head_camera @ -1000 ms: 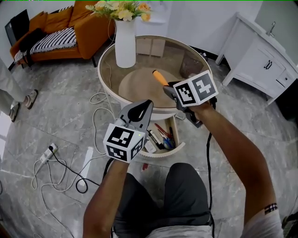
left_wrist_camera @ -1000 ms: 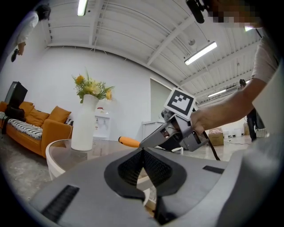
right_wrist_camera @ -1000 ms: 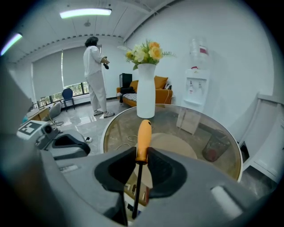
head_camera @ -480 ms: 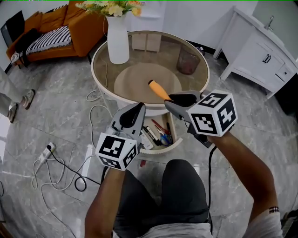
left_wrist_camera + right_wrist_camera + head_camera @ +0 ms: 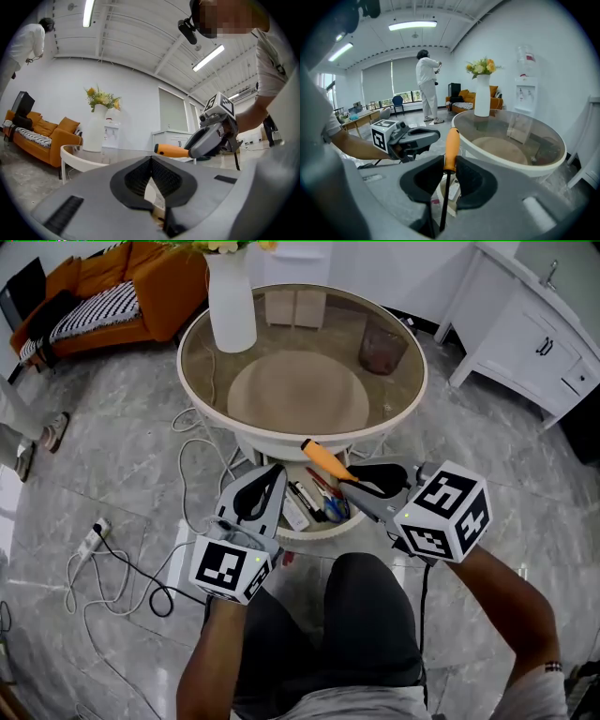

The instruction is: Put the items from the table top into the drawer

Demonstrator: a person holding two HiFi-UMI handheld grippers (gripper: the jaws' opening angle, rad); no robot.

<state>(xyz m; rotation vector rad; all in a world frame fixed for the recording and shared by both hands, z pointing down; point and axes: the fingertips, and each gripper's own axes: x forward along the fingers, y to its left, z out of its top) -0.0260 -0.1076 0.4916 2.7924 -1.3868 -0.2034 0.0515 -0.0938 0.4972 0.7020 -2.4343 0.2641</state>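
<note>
1. Since a second ago my right gripper (image 5: 359, 486) has pulled back off the table (image 5: 195, 399) toward me. The screwdriver (image 5: 322, 458) was over the near part of the glass top then; now it hangs above the open drawer (image 5: 319, 531).
2. The right jaws are clamped on the screwdriver, same grip as before, no slip visible.
3. My left gripper (image 5: 272, 476) has drifted a little lower, just beside the drawer's left edge. Its jaw tips are pressed together with nothing between them.
4. My read for the task: pick and carry are done, and the screwdriver isn't in the drawer yet. What's left is to lower it in and let go.
5. The drawer already holds pens and small bits, so it'll need a free slot.
6. A vase (image 5: 232, 306) and a dark cup (image 5: 382, 349) are on the table top; can't tell if they count as items.
7. The right gripper view shows what the head view doesn't: the pads pinch where the screwdriver's (image 5: 451, 147) orange handle meets the dark shaft, and the shaft runs back between the jaws. The head view shows only the handle poking out.
8. The left gripper view shows the screwdriver (image 5: 171, 151) side-on, sticking out of the right gripper (image 5: 190, 151) roughly level.
9. Only the head view shows the drawer contents and where the tool sits over them.
</note>
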